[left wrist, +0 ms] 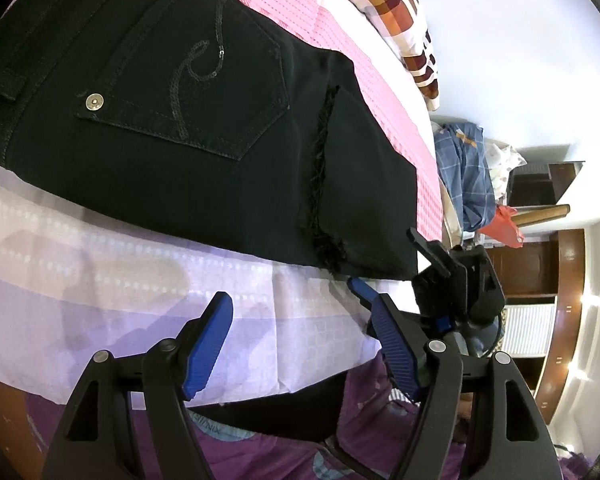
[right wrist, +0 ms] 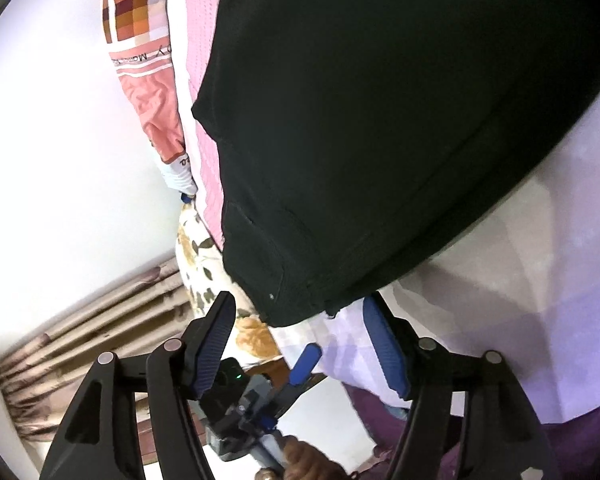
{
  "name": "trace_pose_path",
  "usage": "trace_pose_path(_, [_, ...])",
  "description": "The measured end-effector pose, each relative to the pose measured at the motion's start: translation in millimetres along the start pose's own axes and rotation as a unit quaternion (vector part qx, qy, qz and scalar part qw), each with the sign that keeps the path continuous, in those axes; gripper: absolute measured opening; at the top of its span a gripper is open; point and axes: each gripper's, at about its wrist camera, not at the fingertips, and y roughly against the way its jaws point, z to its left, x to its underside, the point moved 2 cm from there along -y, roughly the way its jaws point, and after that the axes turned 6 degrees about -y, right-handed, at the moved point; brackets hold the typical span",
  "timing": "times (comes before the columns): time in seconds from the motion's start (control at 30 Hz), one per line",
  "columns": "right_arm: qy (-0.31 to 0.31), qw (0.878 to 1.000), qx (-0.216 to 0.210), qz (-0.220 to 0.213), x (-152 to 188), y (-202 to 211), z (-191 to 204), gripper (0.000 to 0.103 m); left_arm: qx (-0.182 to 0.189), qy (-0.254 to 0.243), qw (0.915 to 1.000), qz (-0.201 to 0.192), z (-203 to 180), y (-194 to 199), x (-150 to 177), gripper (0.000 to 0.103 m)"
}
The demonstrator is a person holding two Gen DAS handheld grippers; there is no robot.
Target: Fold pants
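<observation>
The black pants (left wrist: 172,148) lie folded flat on the bed, back pocket with a sequin swirl facing up and a frayed hem at the right. In the right wrist view the pants (right wrist: 380,140) fill the upper frame. My left gripper (left wrist: 296,300) is open and empty, just short of the pants' near edge. My right gripper (right wrist: 300,308) is open and empty, close to the pants' lower corner. The right gripper also shows in the left wrist view (left wrist: 452,264), and the left gripper in the right wrist view (right wrist: 292,372).
The bed has a pink and lilac checked sheet (left wrist: 140,292). A checked pillow (left wrist: 396,12) lies at its far side, by a white wall. Piled clothes (left wrist: 468,172) and dark wooden furniture (left wrist: 540,264) stand beyond the bed. A floral cloth (right wrist: 208,264) and curtains (right wrist: 100,328) lie past the other edge.
</observation>
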Motion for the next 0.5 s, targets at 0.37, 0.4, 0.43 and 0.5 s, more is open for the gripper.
trace_pose_path(0.37, [0.041,0.999,0.020,-0.020,-5,-12,9,0.026,0.002,0.012,0.9999,0.009,4,-5,0,0.075])
trace_pose_path(0.4, [0.040,0.999,0.022,-0.022,-5,-14,8,0.025,0.002,0.013,0.9999,0.010,4,-5,0,0.075])
trace_pose_path(0.43, [0.037,0.999,0.021,-0.022,-6,-15,7,0.025,0.003,0.015,0.9998,0.012,5,-6,0,0.075])
trace_pose_path(0.5, [0.031,0.999,0.021,-0.019,-5,-20,4,0.025,0.006,0.018,0.9997,0.015,7,-6,1,0.075])
